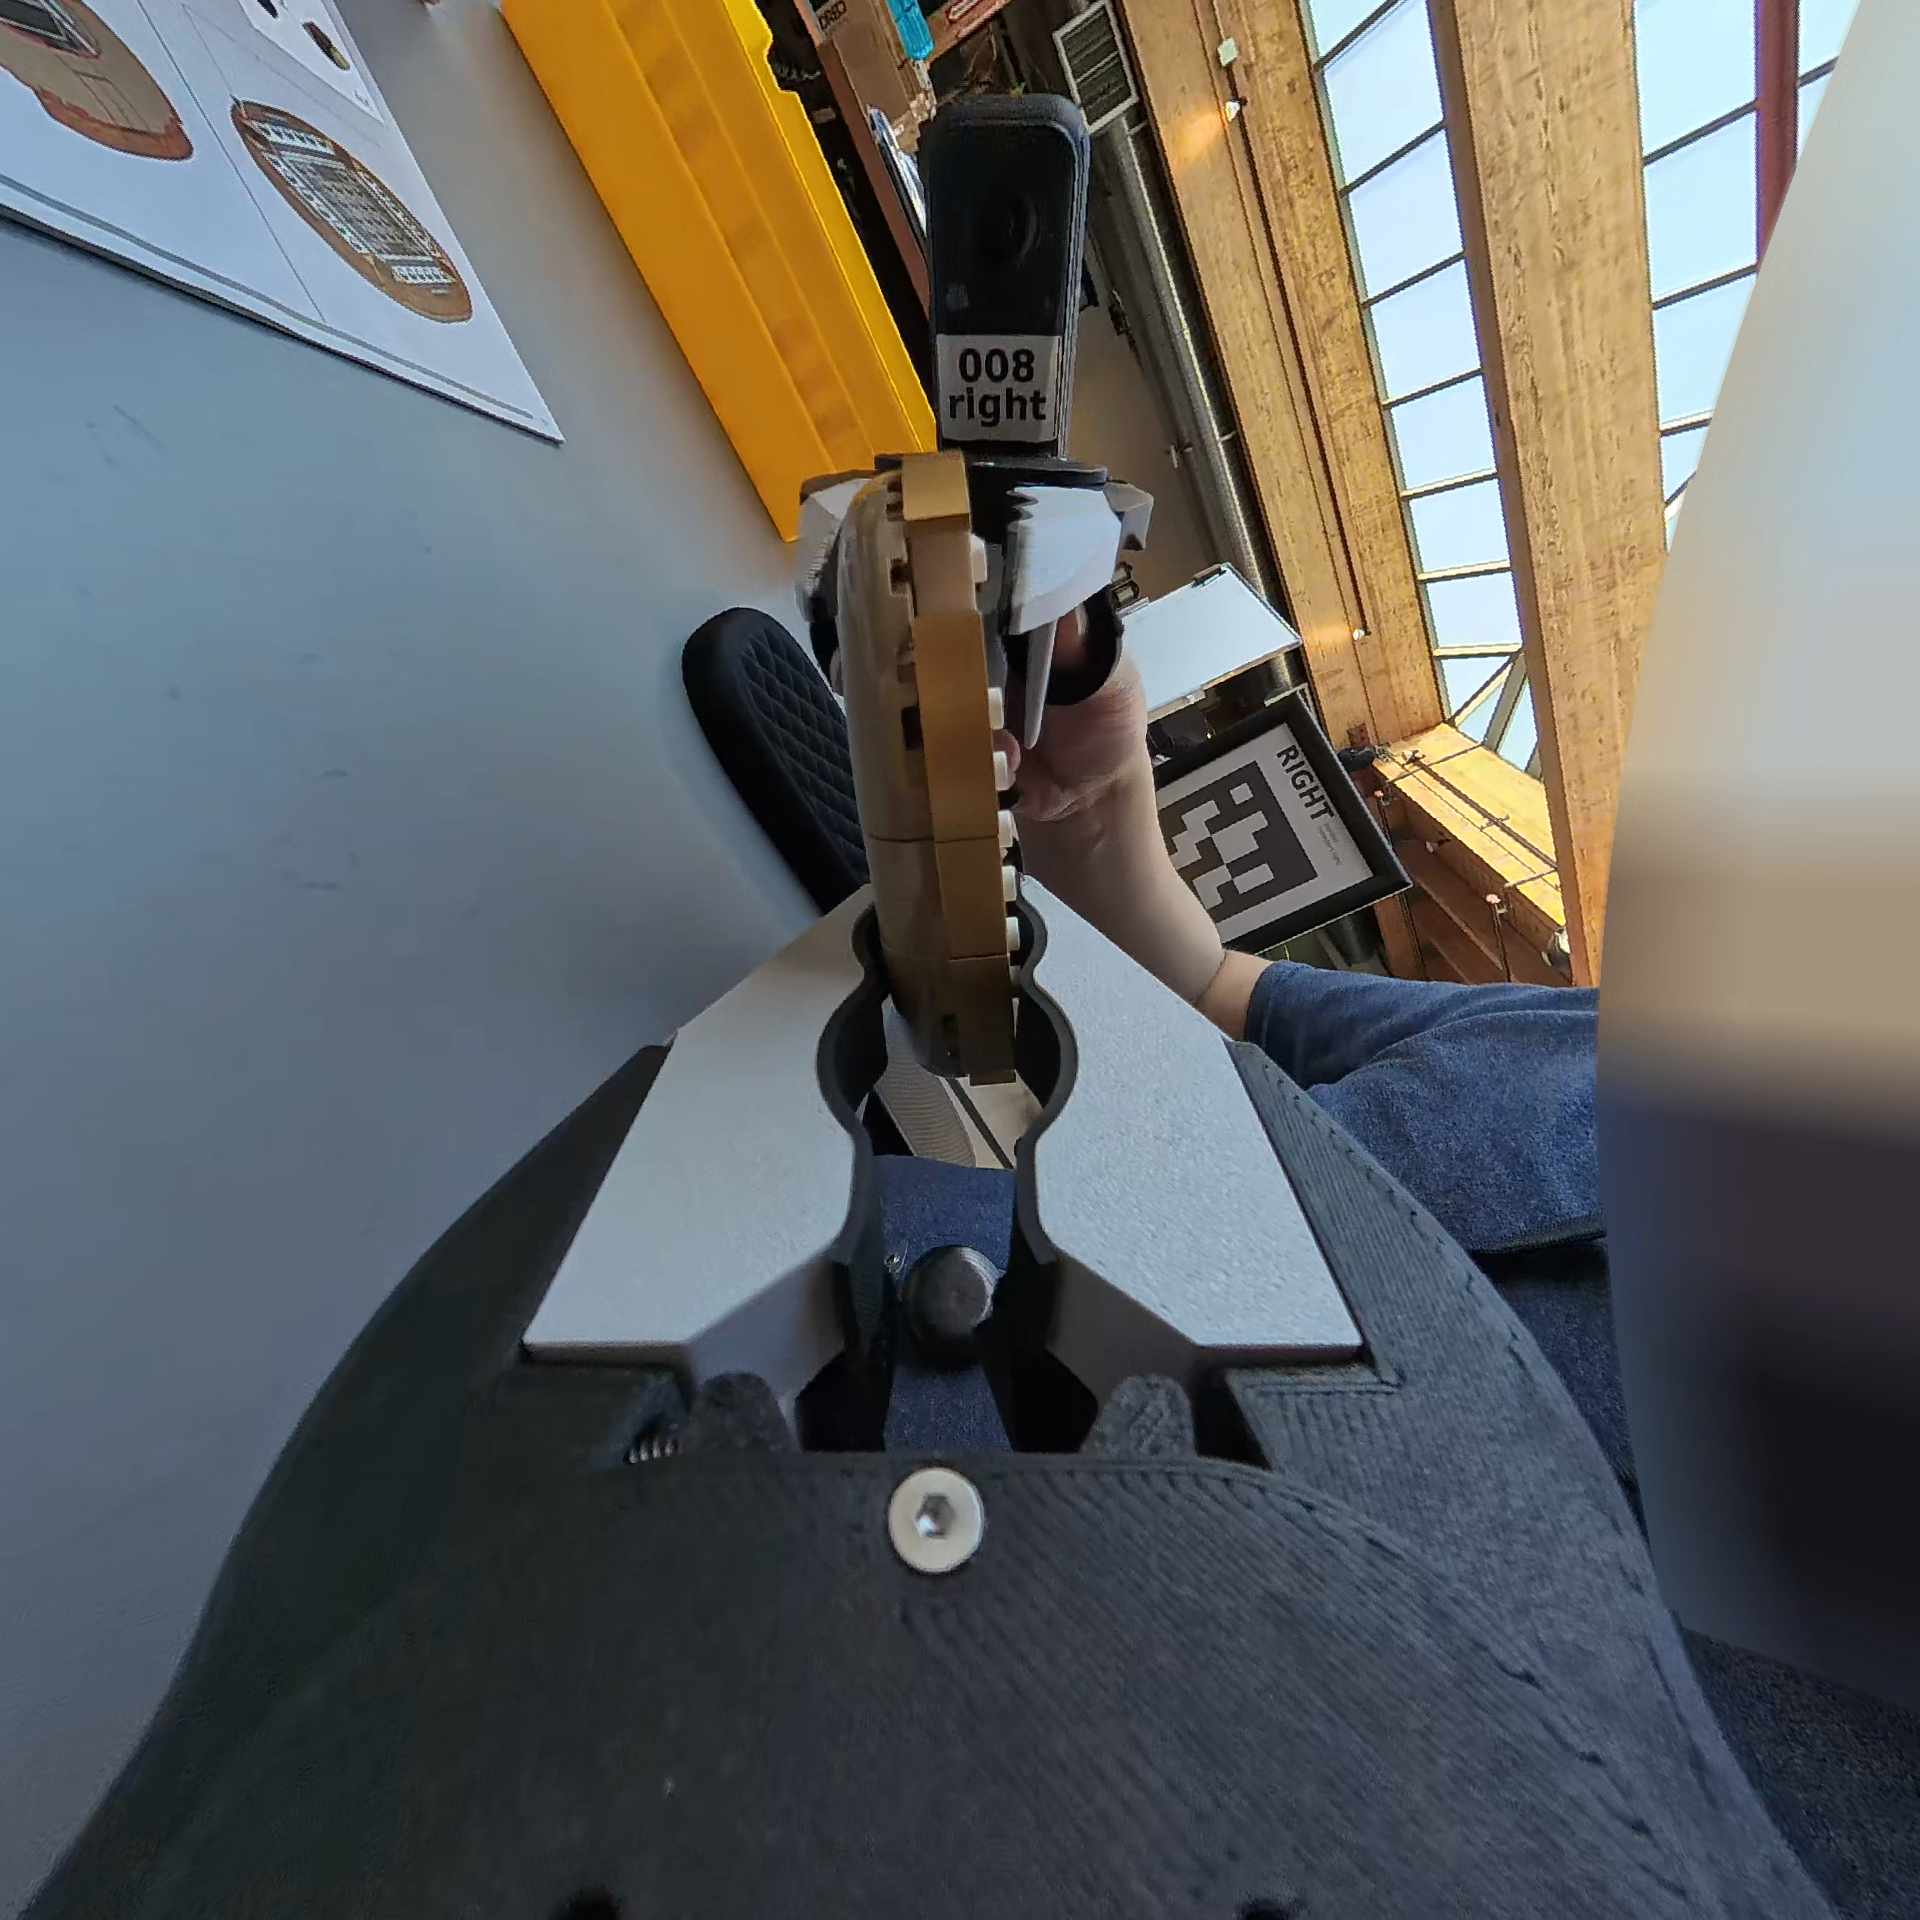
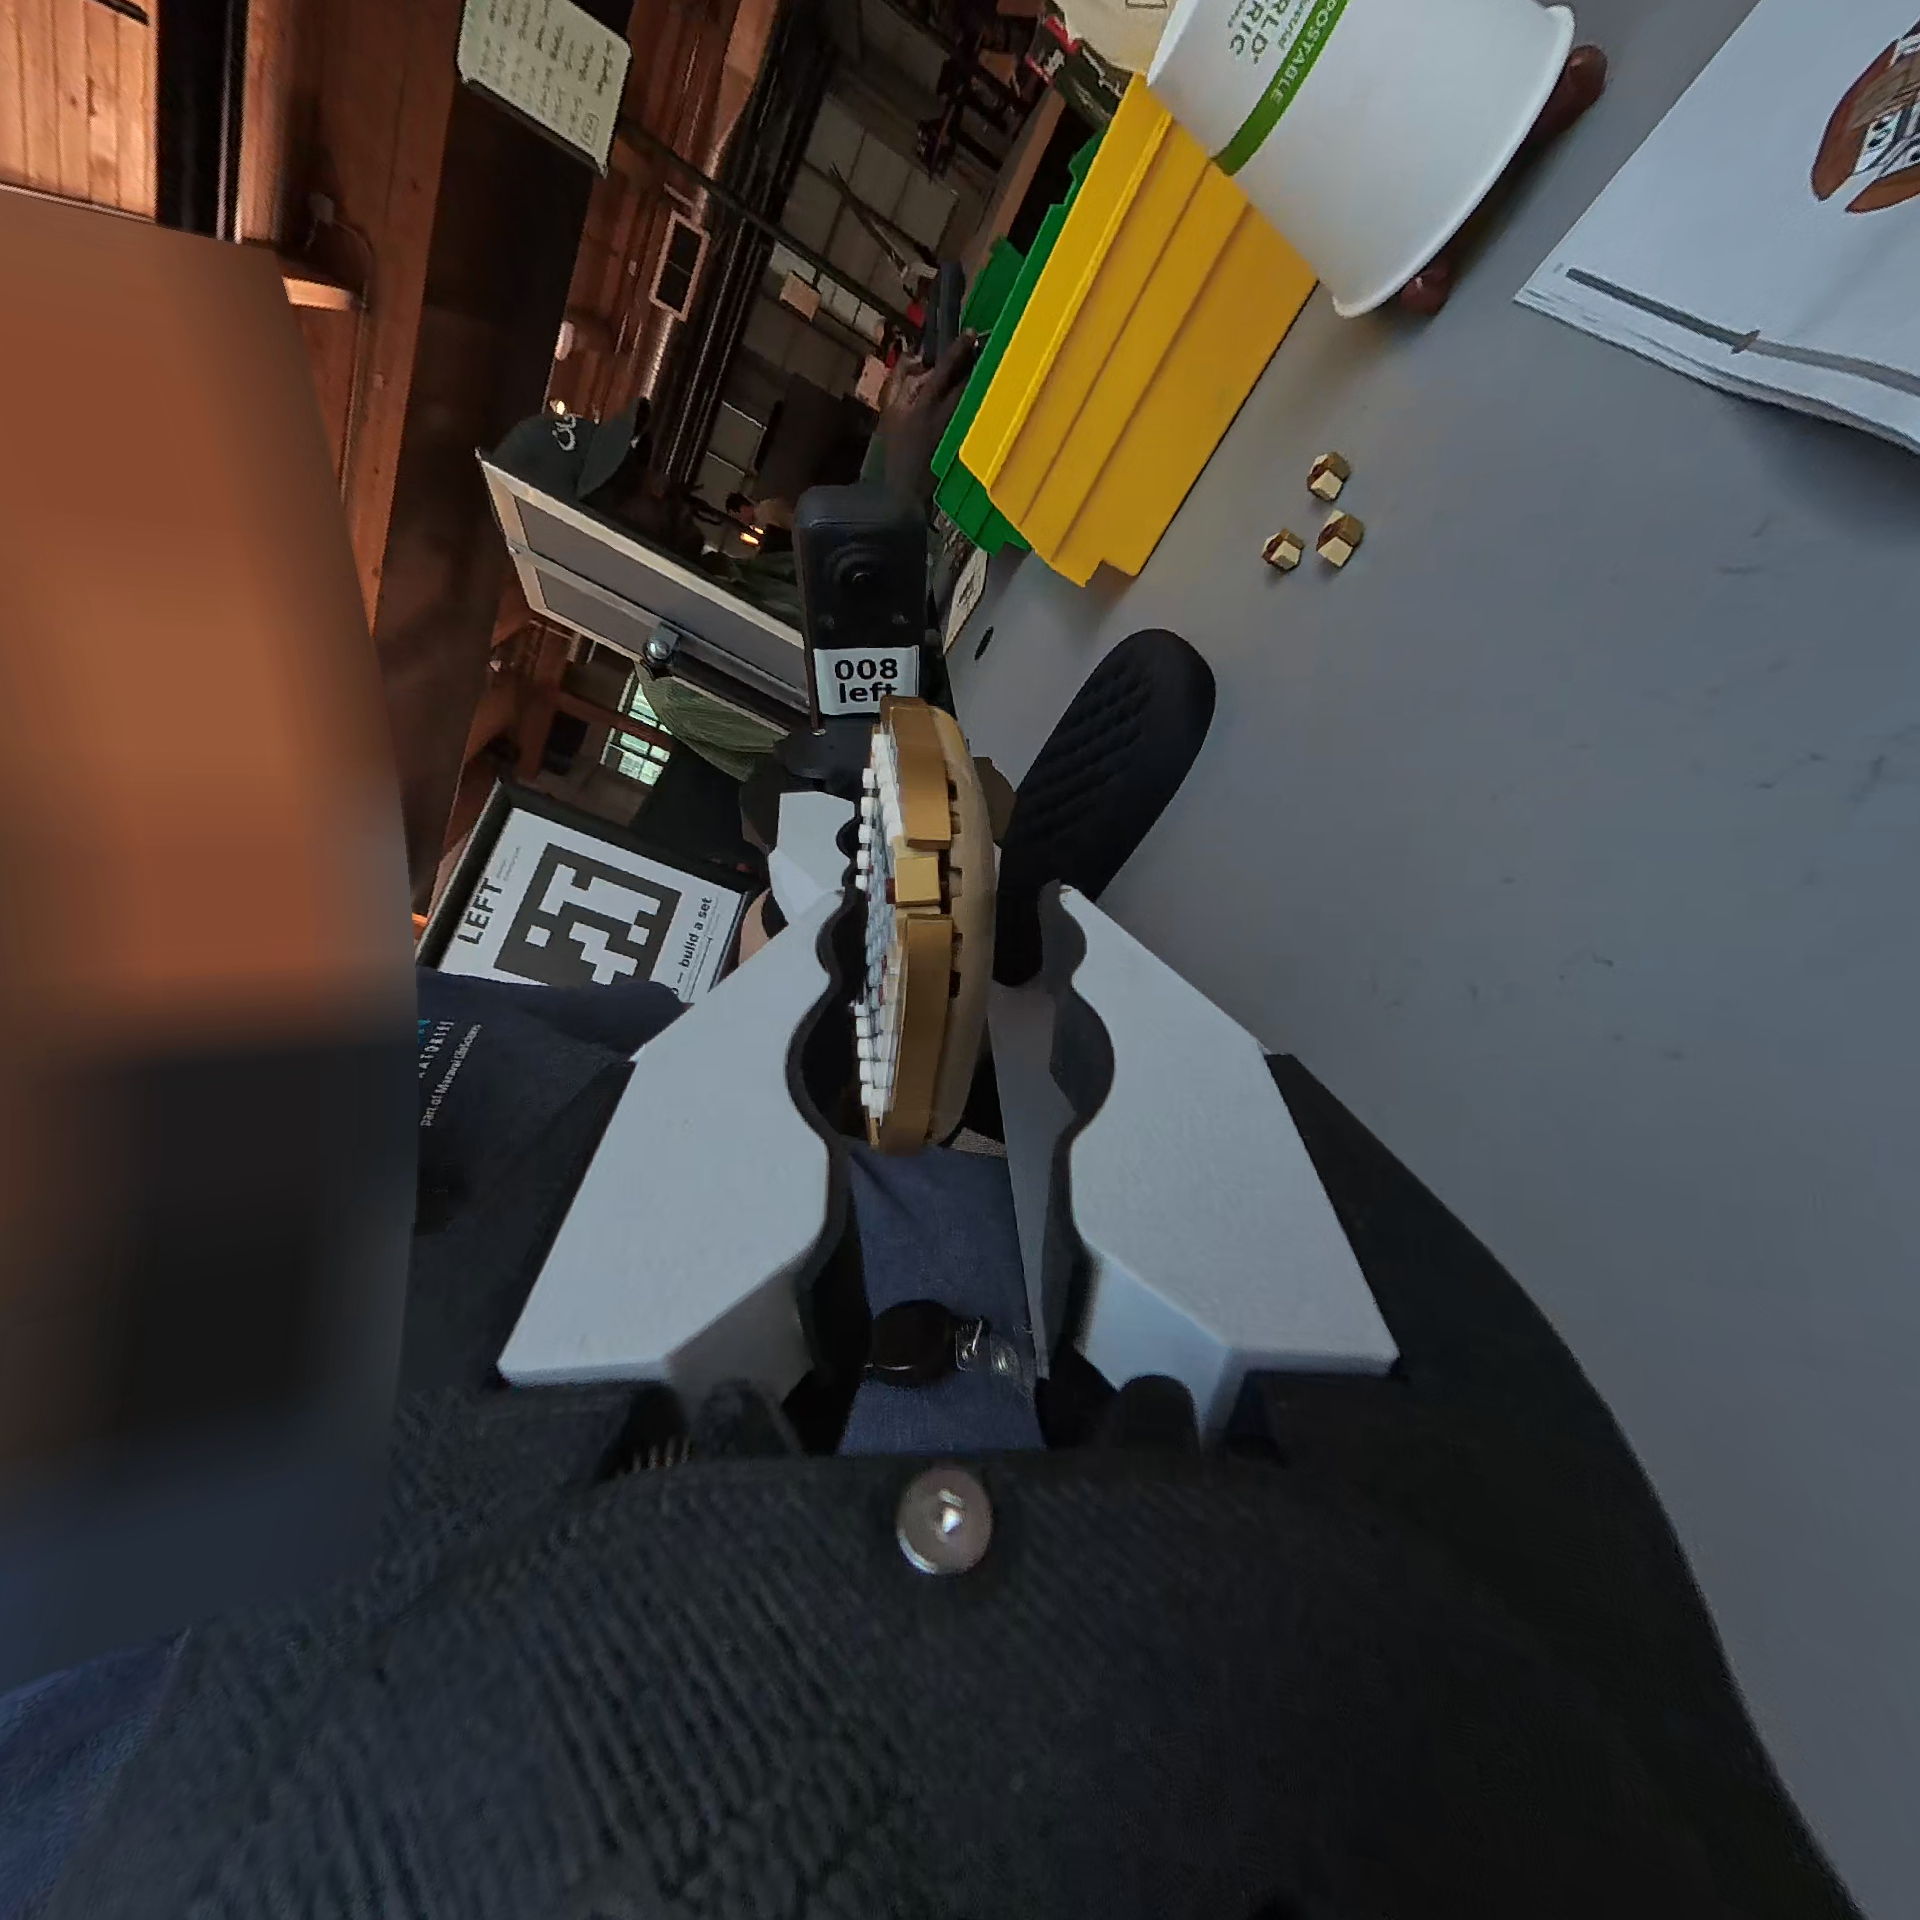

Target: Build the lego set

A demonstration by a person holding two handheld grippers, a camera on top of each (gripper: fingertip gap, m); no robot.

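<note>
A round Lego disc with a gold rim, tan underside and white studs (image 1: pixel 940 727) is held edge-on in the air between both grippers. My left gripper (image 1: pixel 945 935) is shut on its near edge. My right gripper (image 1: pixel 935 520) faces it from the far side and grips the opposite edge. In the right wrist view the disc (image 2: pixel 930 914) sits between the grey fingers of my right gripper (image 2: pixel 945 904), studs facing left. Three small gold pieces (image 2: pixel 1320 520) lie loose on the grey table (image 2: pixel 1558 831).
Instruction sheets (image 1: pixel 312 208) lie on the table beside a yellow bin (image 1: pixel 727 239). A white paper cup (image 2: pixel 1371 135) stands by the yellow and green bins (image 2: pixel 1122 353). A black padded armrest (image 2: pixel 1101 769) sits at the table edge. A person's blue sleeve (image 1: pixel 1434 1091) is close. About 5 cm separates my left fingertips from my right.
</note>
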